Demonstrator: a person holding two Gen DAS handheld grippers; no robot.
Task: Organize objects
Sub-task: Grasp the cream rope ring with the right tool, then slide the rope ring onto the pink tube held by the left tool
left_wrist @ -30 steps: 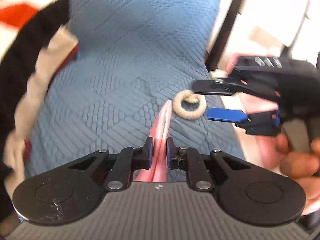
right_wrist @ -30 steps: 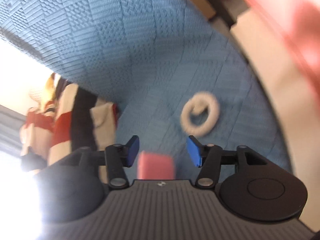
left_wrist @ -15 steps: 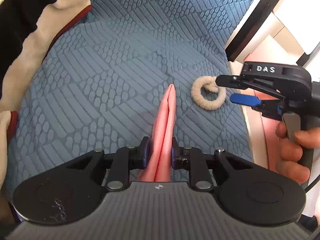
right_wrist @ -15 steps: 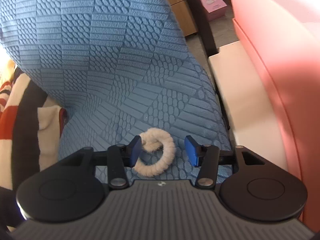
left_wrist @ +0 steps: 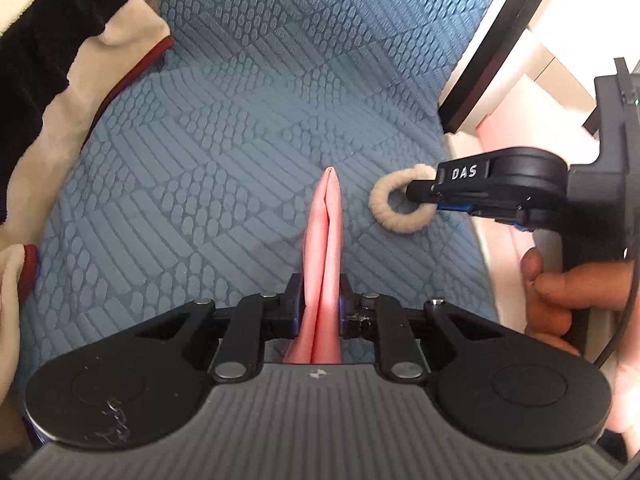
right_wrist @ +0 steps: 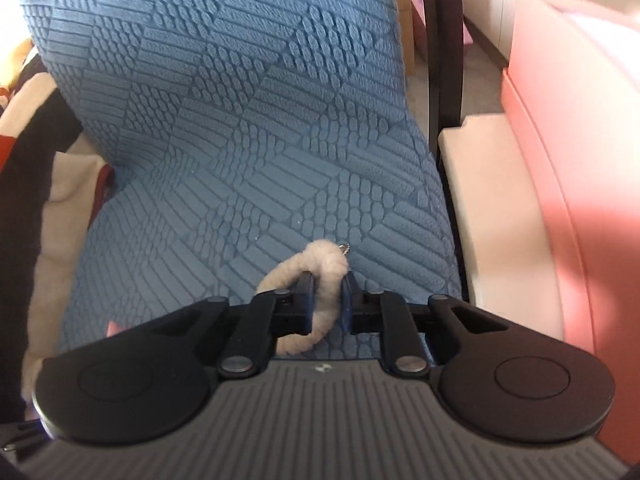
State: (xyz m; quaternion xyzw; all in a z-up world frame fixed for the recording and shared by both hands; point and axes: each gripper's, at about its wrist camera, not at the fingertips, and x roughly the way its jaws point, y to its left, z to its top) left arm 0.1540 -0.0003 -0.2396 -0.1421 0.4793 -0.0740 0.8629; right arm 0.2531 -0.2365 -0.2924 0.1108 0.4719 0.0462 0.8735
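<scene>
A cream fluffy ring [left_wrist: 382,200] lies on the blue textured cover [left_wrist: 220,140]. My right gripper [left_wrist: 416,196] comes in from the right and its jaws are closing, with the pads pressing on the ring's right side. In the right wrist view the ring [right_wrist: 320,256] sits pinched between the blue pads of the right gripper [right_wrist: 325,282]. My left gripper [left_wrist: 320,284] is shut on a folded pink pouch [left_wrist: 326,220], jaws closing a little tighter. The pouch points forward, just left of the ring.
A black, cream and red striped blanket [left_wrist: 48,40] is heaped on the left of the cover. On the right stand a dark frame post [right_wrist: 444,60], a cream pad [right_wrist: 492,200] and a pink box [right_wrist: 580,160]. A person's hand [left_wrist: 572,288] grips the right handle.
The right gripper came down over the ring and its jaws closed from wide apart onto the ring's side. The left gripper kept hold of the pink pouch and barely moved.
</scene>
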